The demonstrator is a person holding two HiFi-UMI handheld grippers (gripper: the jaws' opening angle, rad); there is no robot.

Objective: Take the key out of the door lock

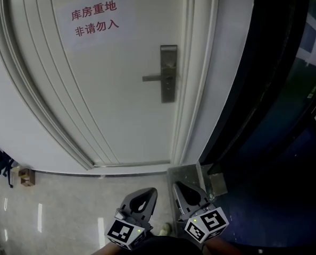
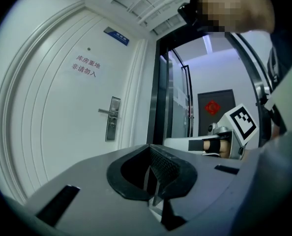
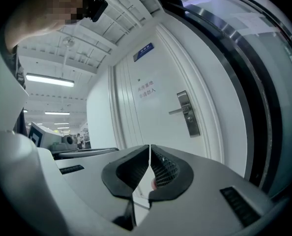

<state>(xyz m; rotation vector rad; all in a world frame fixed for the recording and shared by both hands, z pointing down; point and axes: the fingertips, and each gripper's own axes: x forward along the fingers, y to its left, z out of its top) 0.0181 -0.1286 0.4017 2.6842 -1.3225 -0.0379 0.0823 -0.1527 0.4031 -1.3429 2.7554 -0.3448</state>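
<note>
A white door carries a metal lock plate with a lever handle that points left. The plate also shows in the left gripper view and in the right gripper view. A key on the plate is too small to make out. Both grippers are low and well short of the door, side by side. My left gripper is shut with nothing in it, its jaws together. My right gripper is shut and empty as well.
A paper sign with red characters hangs on the door's upper part. A dark glass partition runs along the right of the door frame. A metal plate lies on the floor by the frame, and a small wooden block sits at the far left.
</note>
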